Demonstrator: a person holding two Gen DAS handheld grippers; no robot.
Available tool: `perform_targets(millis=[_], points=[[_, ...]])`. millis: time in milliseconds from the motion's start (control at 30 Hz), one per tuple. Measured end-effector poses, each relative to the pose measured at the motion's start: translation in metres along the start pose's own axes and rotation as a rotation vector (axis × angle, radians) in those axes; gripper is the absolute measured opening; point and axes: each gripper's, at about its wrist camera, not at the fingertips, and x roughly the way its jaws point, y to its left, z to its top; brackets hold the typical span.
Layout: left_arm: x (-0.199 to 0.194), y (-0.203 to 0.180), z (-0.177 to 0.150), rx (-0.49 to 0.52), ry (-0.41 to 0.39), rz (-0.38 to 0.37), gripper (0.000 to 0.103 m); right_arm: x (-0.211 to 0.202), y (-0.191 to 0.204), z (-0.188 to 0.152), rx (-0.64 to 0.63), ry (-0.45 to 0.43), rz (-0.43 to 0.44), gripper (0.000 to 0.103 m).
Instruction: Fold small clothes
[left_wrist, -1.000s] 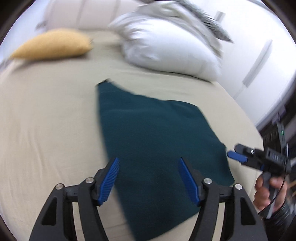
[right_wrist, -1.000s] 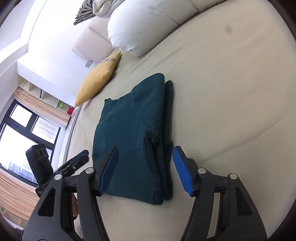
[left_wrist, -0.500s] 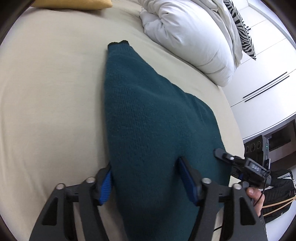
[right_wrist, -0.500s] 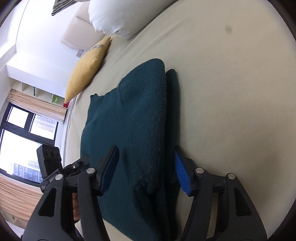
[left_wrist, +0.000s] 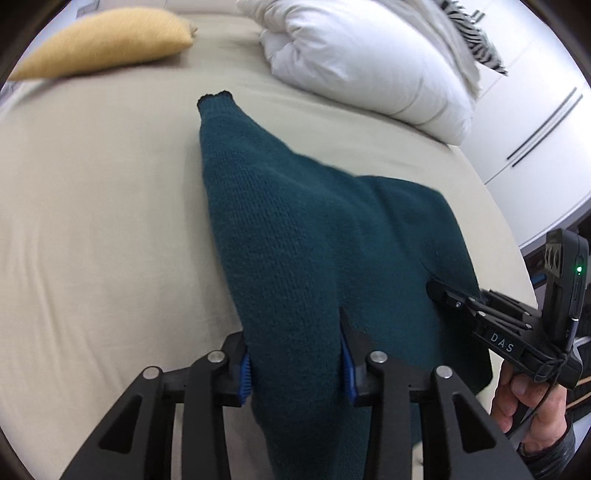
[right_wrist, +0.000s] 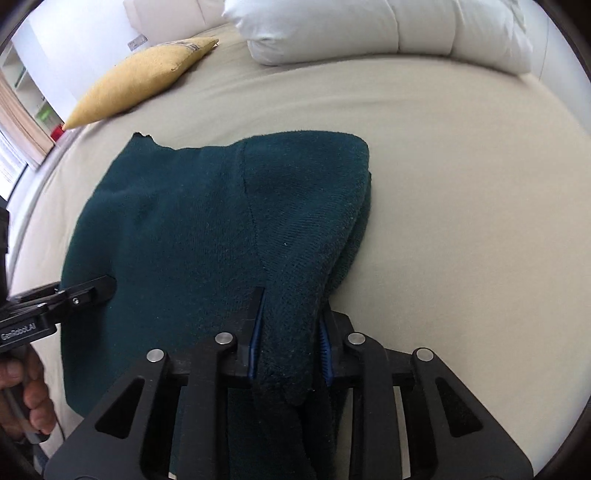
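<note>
A dark teal knitted garment (left_wrist: 295, 221) lies folded on the beige bed sheet (left_wrist: 92, 221). In the left wrist view, my left gripper (left_wrist: 295, 354) is closing on the garment's near left edge, and the knit bunches up between its blue pads (left_wrist: 244, 367). In the right wrist view, my right gripper (right_wrist: 290, 332) is closing on the thick folded right edge of the garment (right_wrist: 184, 221), which is pinched between its pads. Each gripper shows in the other's view: the right one (left_wrist: 443, 291) and the left one (right_wrist: 99, 288), both at the garment's near corners.
A yellow cushion (left_wrist: 107, 40) lies at the far left of the bed. A white duvet and pillows (left_wrist: 369, 66) are heaped at the head. White wardrobe doors (left_wrist: 535, 129) stand past the right bed edge. A person's hand (left_wrist: 524, 406) holds the right gripper's handle.
Both grippers have come forward and down onto the garment's near edge. Their jaws have narrowed from wide open to pinching fabric. The right view has rolled towards upright.
</note>
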Motion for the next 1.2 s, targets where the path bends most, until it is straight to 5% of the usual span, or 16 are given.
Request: perform_targets(millis=[233,600,967,1100,1200], points=[[-0.073,0.004,-0.040,0.047,-0.058,0.008,0.039,-0.063,0.055,-0.025,-0.109,-0.087,0.016,0.021],[-0.160,0.038,-0.132,0.030,-0.096,0.037,0.039,-0.126,0.153,-0.099,-0.174,-0.108,0.205,0.021],[-0.162,0.100,-0.181,-0.069,-0.068,0.050,0.040,-0.091,0.217,-0.131,-0.161,-0.031,0.312,0.021],[-0.136,0.128,-0.191,-0.144,-0.034,0.015,0.047,-0.060,0.210,-0.146,-0.094,0.026,0.306,0.022],[-0.132,0.138,-0.196,-0.163,-0.049,-0.028,0.056,-0.032,0.186,-0.152,0.020,0.084,0.390,0.025]])
